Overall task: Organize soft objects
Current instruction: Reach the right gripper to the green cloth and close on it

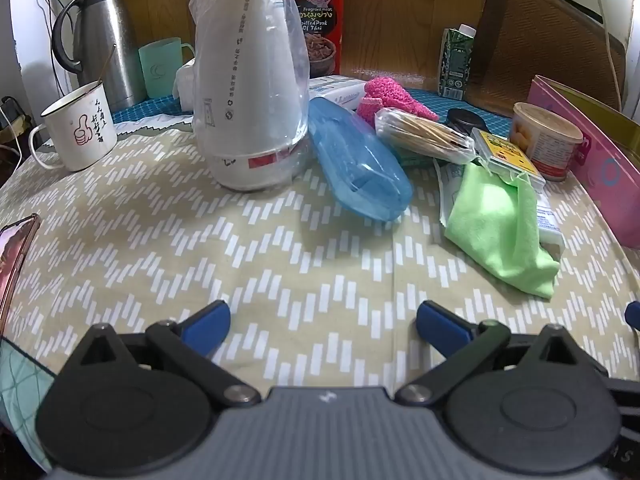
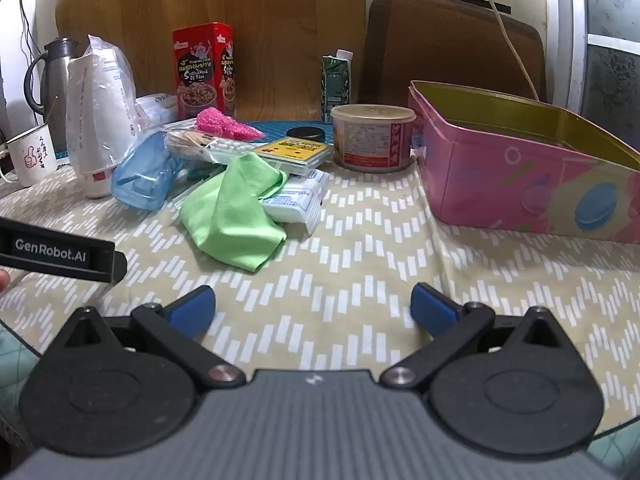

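A crumpled green cloth (image 1: 500, 228) lies on the patterned tablecloth, right of centre in the left wrist view and left of centre in the right wrist view (image 2: 236, 216). A pink fuzzy sock (image 1: 394, 98) lies behind it among the clutter; it also shows in the right wrist view (image 2: 226, 124). An open pink tin box (image 2: 532, 172) stands at the right. My left gripper (image 1: 323, 322) is open and empty above bare tablecloth. My right gripper (image 2: 312, 310) is open and empty, in front of the cloth and the box.
A white kettle in a plastic bag (image 1: 252, 80), a blue plastic case (image 1: 356, 160), a bag of cotton swabs (image 1: 424, 134), a yellow card box (image 1: 506, 152), a round can (image 1: 546, 140), an enamel mug (image 1: 76, 128), a thermos (image 1: 104, 40) and a phone (image 1: 14, 256) crowd the table.
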Tool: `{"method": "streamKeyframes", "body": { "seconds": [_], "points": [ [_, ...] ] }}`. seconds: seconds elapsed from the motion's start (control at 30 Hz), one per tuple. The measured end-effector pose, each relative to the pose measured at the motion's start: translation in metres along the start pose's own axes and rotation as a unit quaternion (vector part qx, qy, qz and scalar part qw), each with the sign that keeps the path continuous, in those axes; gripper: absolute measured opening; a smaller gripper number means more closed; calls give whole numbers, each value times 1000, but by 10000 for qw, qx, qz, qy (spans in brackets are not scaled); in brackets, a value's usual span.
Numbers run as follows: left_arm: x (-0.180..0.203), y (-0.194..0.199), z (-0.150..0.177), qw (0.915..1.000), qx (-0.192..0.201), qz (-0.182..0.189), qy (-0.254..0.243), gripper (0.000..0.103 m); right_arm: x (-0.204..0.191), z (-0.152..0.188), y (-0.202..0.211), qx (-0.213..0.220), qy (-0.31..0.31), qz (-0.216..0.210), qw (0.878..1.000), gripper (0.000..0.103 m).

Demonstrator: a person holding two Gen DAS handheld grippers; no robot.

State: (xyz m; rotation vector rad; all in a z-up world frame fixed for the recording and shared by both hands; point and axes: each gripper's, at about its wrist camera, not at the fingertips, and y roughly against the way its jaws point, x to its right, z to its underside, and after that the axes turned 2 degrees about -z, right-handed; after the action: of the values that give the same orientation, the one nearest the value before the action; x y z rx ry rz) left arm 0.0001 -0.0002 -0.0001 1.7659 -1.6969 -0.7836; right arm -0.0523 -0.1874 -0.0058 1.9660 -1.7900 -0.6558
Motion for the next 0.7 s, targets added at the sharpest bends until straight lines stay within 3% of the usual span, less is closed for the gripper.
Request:
{"method": "streamKeyframes", "body": {
  "seconds": [0.4,0.53,0.67,0.7],
  "points": [
    [-4,-3,1,9998,206,53,-7,103,2,-1,2,35,61,-64,10000,103],
    [-10,3,11,9978,484,341,-283,103,6,-1,6,164,10,-260,9995,103],
    [-20,6,18,9938,695,668,-549,103,-10,-6,12,451,621,-323,9965,70],
    [-23,6,18,9934,687,720,-567,103,-14,-8,11,452,715,-450,9954,66]
  ]
}}
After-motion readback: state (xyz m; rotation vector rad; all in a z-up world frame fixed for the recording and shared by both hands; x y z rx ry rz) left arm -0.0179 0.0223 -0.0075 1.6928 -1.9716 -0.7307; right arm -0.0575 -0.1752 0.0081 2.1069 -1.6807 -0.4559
